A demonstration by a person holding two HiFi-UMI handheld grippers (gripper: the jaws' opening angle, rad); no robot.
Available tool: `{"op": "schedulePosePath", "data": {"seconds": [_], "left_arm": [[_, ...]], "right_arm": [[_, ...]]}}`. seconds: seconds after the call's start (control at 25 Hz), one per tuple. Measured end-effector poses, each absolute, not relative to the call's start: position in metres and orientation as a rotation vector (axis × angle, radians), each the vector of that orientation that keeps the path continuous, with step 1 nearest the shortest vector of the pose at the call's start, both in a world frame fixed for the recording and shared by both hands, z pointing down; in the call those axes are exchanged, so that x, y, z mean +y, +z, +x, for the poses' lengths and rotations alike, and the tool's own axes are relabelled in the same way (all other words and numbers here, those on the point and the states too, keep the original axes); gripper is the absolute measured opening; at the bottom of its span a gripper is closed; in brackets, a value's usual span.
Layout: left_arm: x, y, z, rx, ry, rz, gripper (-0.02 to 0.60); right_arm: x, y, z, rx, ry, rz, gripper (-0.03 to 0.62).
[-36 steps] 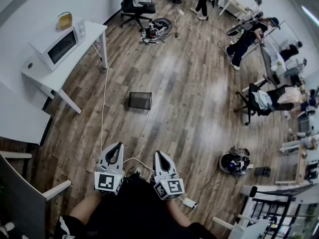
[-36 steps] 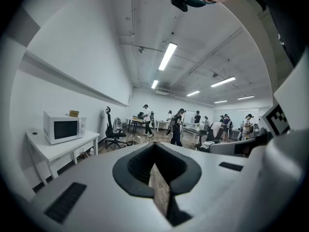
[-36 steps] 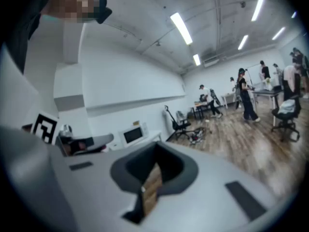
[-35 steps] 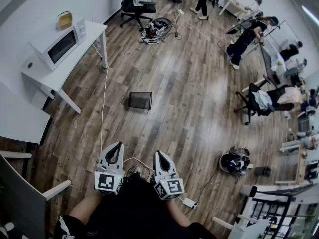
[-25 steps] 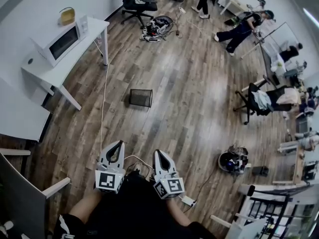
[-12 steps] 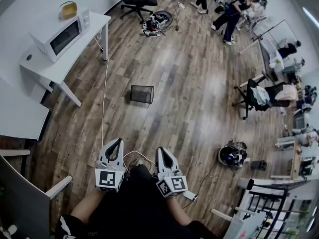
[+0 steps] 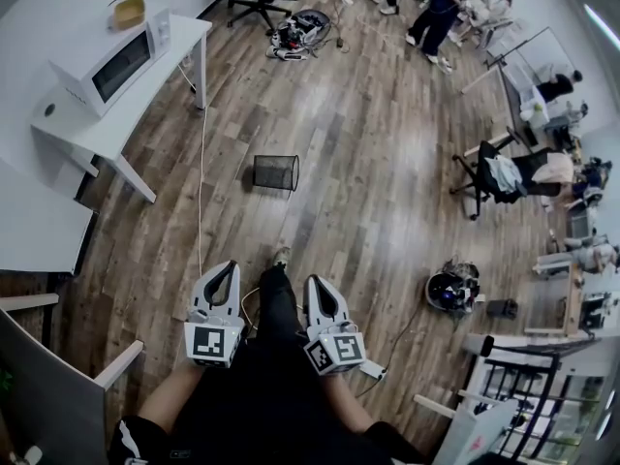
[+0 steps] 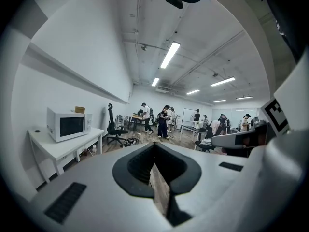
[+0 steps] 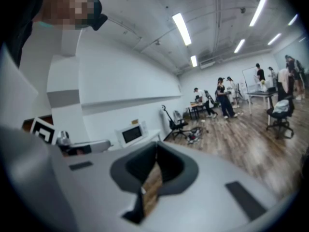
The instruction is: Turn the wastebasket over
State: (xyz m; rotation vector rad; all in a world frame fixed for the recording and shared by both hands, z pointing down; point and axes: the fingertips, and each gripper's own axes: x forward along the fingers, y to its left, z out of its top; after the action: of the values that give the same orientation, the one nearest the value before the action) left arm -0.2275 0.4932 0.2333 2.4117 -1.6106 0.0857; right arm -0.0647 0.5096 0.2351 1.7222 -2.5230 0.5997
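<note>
Stepping forward, a leg [image 7: 277, 303] now shows between left gripper [image 7: 222, 272] and right gripper [image 7: 316, 288] (both squeezed shut, empty); wastebasket [image 7: 275, 172] sits well ahead.

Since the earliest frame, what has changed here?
A leg has stepped forward and now shows between the left claw and right claw. Nothing was gripped; both stay shut and empty, and the basket sits where it was.
</note>
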Motion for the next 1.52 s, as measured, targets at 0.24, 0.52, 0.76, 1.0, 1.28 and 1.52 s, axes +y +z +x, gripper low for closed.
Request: {"op": "schedulePosePath", "data": {"seconds": [0.24,0.52,0.76,1.0,1.28,1.52], "left_arm": [[0.471,0.236,-0.229,-1.65,0.072,2.407,0.032],[0.435,0.244,-0.211,-1.618,0.131,2.417,0.032],[0.381,0.256,-0.191,-1.603,0.154,2.394,0.032],[0.307,0.265,-0.16,-1.589,0.193,2.387,0.032],[0.22,0.255,-0.118,-1.61,0.227,2.4,0.032],[0.158,0.25,-0.079,-1.648,0.261,2.415,0.032]], "right_arm": [[0.488,0.245,-0.062,-2.544,0.6,1.73,0.032],[0.443,0.254,-0.042,-2.537,0.623,1.754,0.032],[0.391,0.263,-0.024,-2.524,0.637,1.748,0.032],[0.317,0.269,0.011,-2.51,0.672,1.788,0.032],[0.228,0.264,0.047,-2.553,0.662,1.727,0.032],[0.168,0.276,0.086,-2.572,0.684,1.686,0.032]]}}
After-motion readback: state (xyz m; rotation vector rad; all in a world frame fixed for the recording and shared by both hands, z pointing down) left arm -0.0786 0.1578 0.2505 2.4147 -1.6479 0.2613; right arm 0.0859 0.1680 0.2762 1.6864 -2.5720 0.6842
